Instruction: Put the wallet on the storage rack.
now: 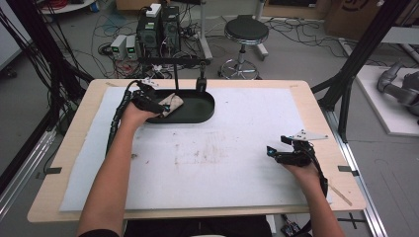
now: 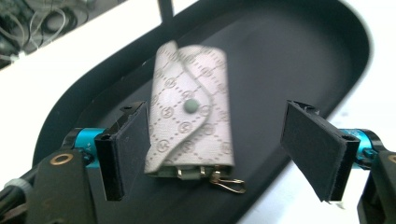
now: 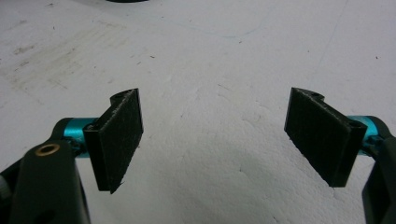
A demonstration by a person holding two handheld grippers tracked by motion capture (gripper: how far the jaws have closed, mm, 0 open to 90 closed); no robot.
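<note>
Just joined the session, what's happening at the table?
A person works two handheld grippers. The left gripper is at the black oval tray, jaws open and clear of the beige patterned snap-button key pouch lying in it. The right gripper is open over the white foam mat, nothing between its jaws.

Black grippers [image 1: 159,105], teal-collared jaws (felt-padded), trailing black cables.

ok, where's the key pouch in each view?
High view: key pouch at the left end of the black tray, upper left.
Left gripper view: centre, lying in the tray.
Right gripper view: not in it.
Shared landmark: the tray.
</note>
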